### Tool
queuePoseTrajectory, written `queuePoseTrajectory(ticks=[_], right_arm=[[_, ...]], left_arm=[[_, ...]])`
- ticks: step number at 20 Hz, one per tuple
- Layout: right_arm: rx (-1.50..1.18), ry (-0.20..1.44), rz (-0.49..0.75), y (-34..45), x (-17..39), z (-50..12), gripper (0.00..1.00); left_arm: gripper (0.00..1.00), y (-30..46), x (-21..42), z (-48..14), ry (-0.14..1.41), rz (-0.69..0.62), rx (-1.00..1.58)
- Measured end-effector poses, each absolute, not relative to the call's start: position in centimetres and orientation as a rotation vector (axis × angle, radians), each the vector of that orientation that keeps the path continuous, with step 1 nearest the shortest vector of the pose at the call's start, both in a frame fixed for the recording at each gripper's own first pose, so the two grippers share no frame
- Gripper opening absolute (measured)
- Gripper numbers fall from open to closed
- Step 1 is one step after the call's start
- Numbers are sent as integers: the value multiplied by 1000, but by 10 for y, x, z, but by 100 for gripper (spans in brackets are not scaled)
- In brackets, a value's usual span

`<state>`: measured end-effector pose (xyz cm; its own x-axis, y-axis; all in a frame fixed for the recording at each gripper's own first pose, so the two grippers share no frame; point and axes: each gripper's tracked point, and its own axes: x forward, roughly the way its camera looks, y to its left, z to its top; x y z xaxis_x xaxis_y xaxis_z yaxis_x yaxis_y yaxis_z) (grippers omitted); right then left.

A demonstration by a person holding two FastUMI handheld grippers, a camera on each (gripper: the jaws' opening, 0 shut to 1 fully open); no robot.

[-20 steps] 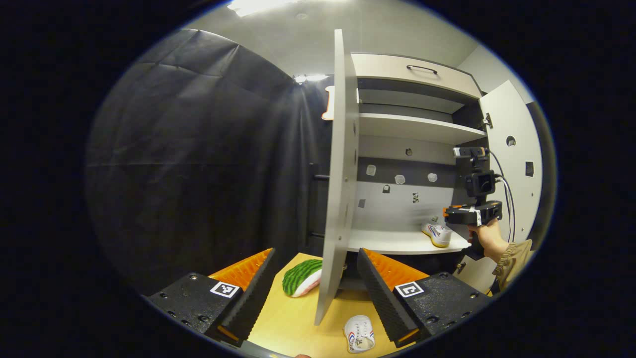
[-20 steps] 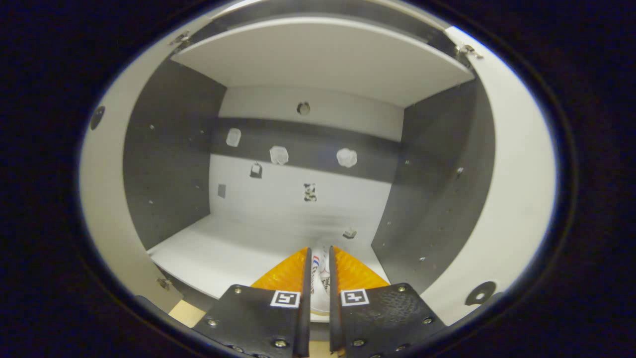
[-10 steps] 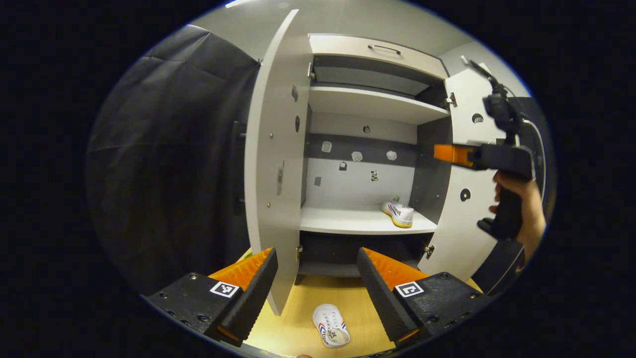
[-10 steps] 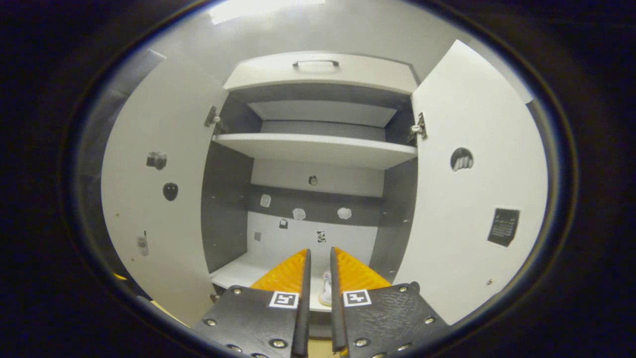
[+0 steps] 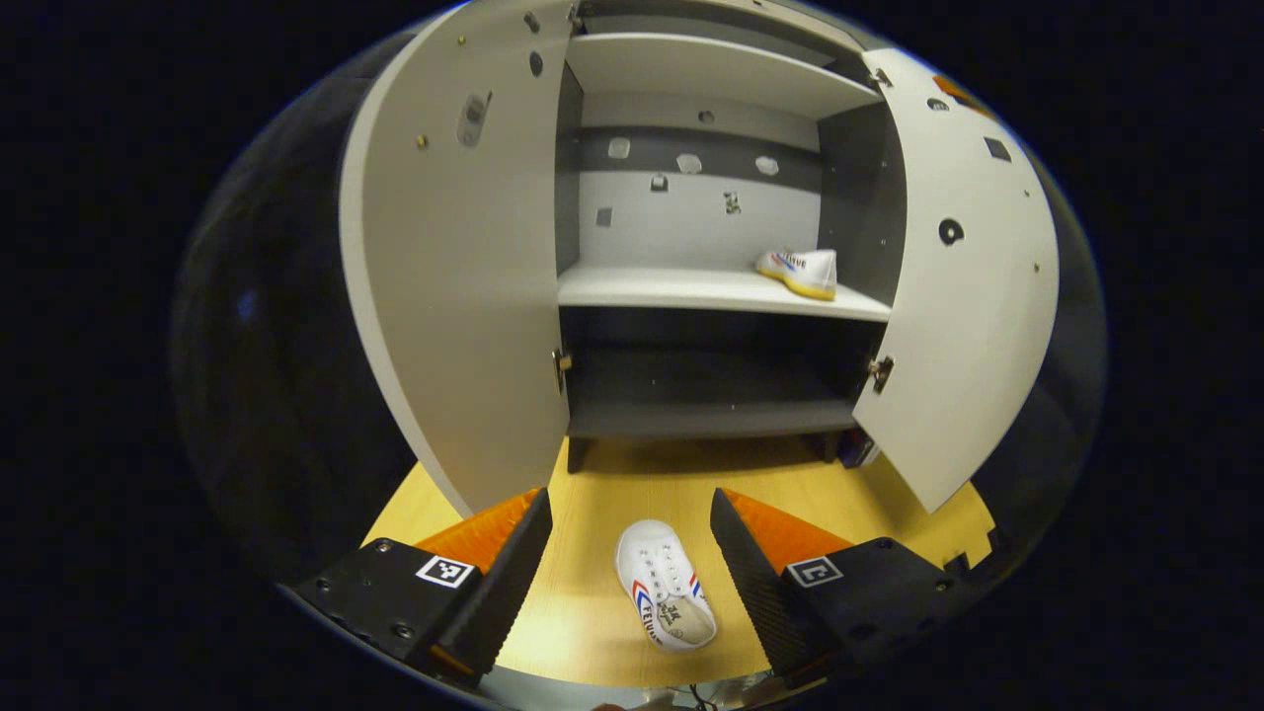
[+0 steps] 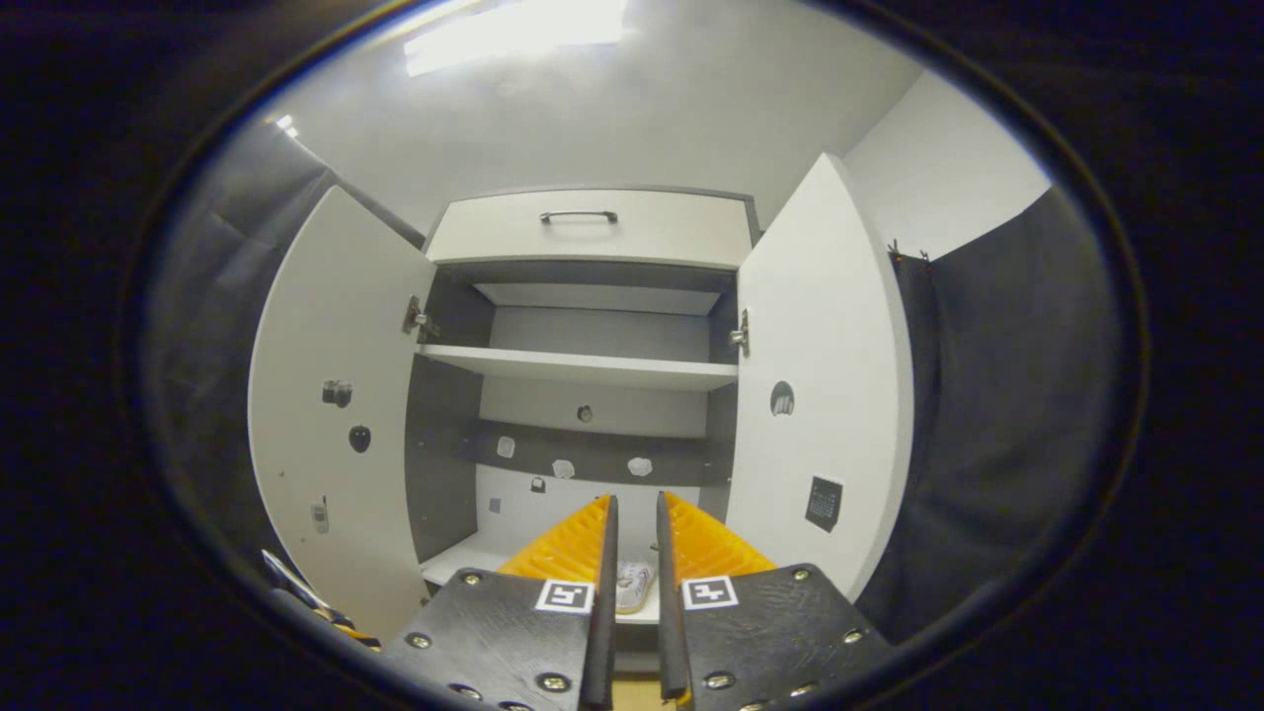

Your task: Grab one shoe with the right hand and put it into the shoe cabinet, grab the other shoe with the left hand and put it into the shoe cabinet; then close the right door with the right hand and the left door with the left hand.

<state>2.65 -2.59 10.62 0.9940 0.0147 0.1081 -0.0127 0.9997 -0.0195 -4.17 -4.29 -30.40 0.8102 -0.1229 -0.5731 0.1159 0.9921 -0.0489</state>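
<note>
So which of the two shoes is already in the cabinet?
The shoe on the shelf, at its right end. The other shoe lies on the table before the open doors.

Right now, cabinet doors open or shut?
Open, both. The left door and right door swing wide, exposing the shelf with one shoe on it.

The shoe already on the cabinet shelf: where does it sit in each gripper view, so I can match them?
Left gripper view: the shoe on the shelf lies at the shelf's right end, next to the cabinet's right inner wall, right of centre in the picture.
Right gripper view: the same shoe peeks through the narrow gap between the right gripper fingers, low centre.
Shared landmark: the right door, standing open.
</note>
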Motion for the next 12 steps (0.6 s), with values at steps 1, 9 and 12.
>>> queuePoseTrajectory(ticks=[1,9,12], right_arm=[[-23,-118,1,-31,22,109,18],[-34,-145,-84,-62,-2,117,18],[-45,-143,-114,-74,-5,117,18]], left_arm=[[99,-45,-46,-327,660,-134,-4],[99,-44,-49,-367,985,-162,-19],[99,-41,-45,-373,1066,-161,-35]])
